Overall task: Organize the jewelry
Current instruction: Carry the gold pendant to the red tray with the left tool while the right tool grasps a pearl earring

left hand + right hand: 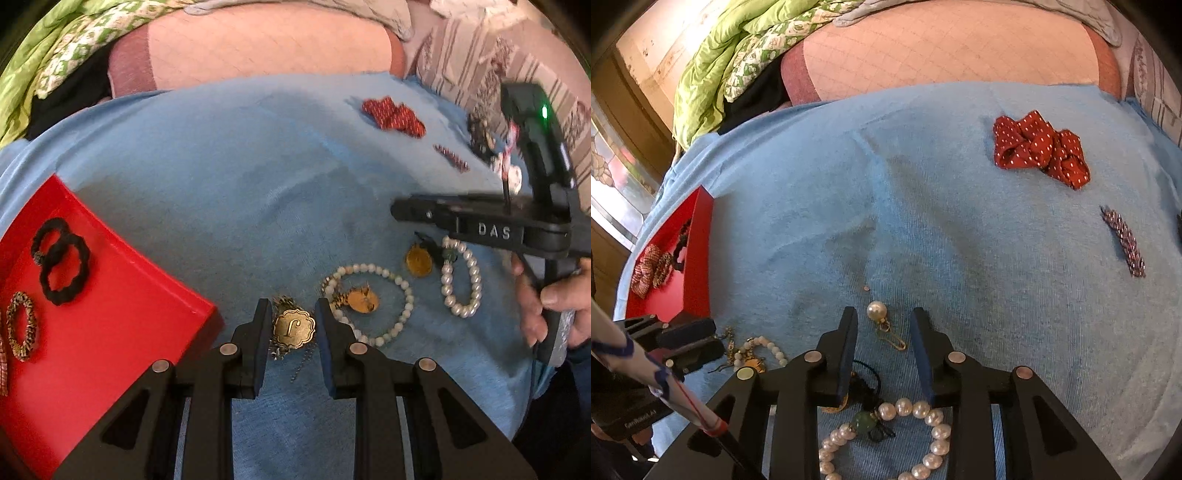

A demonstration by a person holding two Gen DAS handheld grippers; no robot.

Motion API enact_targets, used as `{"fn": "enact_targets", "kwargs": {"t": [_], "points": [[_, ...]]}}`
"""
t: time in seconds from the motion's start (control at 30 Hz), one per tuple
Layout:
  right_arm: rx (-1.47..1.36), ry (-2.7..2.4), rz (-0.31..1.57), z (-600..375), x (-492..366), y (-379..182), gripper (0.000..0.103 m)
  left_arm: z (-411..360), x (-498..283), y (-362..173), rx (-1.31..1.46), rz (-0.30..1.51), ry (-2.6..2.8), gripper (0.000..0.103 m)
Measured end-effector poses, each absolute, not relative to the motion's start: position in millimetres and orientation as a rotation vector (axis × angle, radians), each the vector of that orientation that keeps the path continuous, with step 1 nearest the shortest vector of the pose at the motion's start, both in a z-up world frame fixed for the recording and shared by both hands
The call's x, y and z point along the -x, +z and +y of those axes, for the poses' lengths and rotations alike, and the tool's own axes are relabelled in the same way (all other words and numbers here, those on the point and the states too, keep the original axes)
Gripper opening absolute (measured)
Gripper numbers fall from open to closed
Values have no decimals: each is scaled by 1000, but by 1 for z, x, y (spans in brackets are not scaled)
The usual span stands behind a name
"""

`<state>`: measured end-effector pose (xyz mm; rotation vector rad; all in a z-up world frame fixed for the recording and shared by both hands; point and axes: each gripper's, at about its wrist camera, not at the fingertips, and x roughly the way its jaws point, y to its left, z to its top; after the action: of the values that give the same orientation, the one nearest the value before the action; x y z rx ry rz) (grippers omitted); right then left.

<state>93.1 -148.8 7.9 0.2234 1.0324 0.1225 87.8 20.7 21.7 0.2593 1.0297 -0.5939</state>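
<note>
Light blue terry cloth (229, 177): spread over a bed, carrying all items.

Red plastic tray (122, 295): at the cloth's left edge. Contents: two black elastic hair ties (61, 260) overlapping, one brown patterned hair tie (22, 325).

Left tool (293, 326): fingers apart, flanking a scalloped brass pendant with a letter "J" (294, 328); neither finger clearly touches it.

White bead bracelet (369, 304): just right of the pendant, ringing a gold disc charm (364, 300).

Right tool (884, 328): fingers apart, nothing clamped. Between its tips on the cloth lies a single pearl drop earring with gold hook (877, 310).

Pearl bracelet with green stone (886, 439): below the right tool.

Red white-dotted fabric scrunchie (1039, 147): far right of the cloth.

Beaded purple hair clip (1124, 240): near the scrunchie, apart from it.
</note>
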Motion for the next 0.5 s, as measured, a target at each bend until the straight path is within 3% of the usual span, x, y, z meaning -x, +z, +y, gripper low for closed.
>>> {"fn": "enact_targets", "kwargs": {"t": [0.13, 0.2, 0.5], "points": [[-87, 102, 1026, -134, -93, 6, 29, 18, -87, 22, -270, 1009, -576, 23], [-37, 85, 1019, -131, -93, 7, 12, 17, -87, 23, -278, 998, -568, 23], [-172, 115, 946, -151, -85, 29, 12, 52, -96, 76, 4, 854, -630, 23]]}}
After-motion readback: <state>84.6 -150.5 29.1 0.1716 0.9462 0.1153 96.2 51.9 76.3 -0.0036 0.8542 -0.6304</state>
